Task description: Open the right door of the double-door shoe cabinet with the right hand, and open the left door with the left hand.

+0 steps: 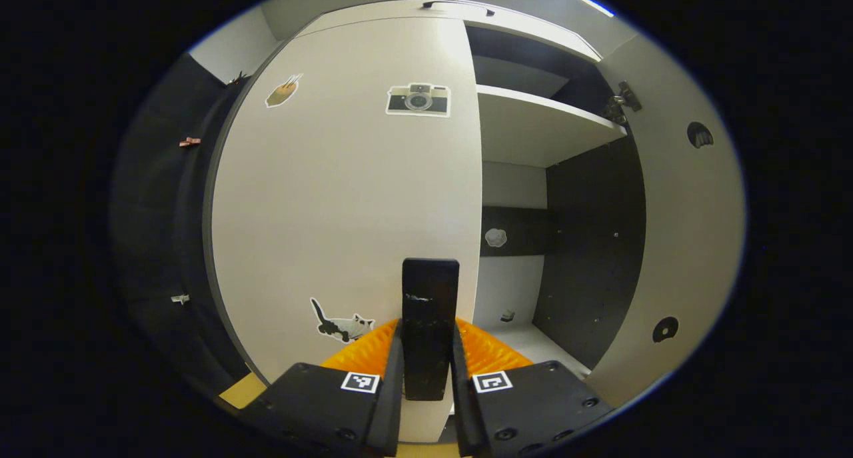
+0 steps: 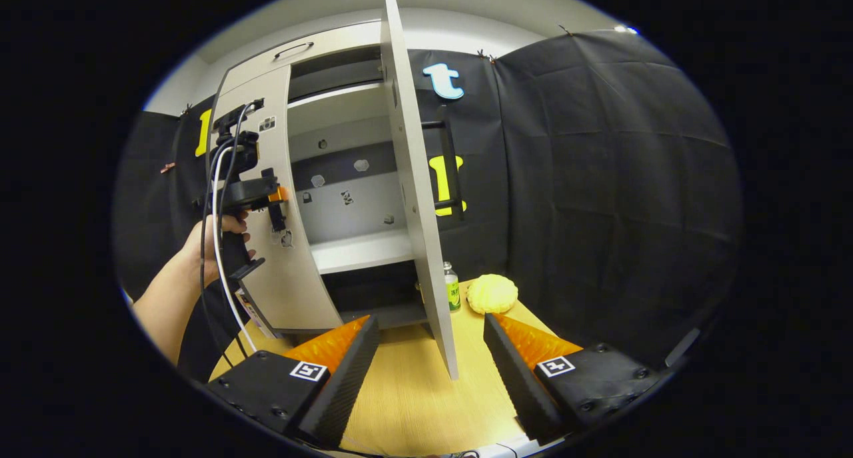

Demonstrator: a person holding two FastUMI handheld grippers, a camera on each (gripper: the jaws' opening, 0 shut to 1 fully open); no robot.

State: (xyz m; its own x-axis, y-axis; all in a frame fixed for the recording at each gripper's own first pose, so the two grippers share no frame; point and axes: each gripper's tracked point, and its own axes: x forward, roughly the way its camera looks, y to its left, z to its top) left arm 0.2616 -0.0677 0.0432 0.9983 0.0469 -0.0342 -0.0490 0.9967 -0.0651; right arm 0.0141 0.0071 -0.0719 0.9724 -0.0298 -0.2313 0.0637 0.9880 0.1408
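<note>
Gripping the handle of the left door, your left gripper has both fingers pressed against the sides of that upright bar, as the left gripper view shows. The left door sits flat across the front of the shoe cabinet, with a camera sticker near its top and a cat sticker low down beside the handle. To the right of the door's edge, the cabinet interior is exposed, with a shelf visible inside.

In the right gripper view, your right gripper has its fingers spread wide apart and holds nothing. The right door stands swung out, seen edge-on, and its lower corner lies between the two fingers without touching either. The door's handle shows on its far face. Your left hand holds the left gripper at the left door, with cables hanging from it.

The cabinet stands on the table. A small bottle and a yellow bun sit on the table just right of the open door, close to each other.
</note>
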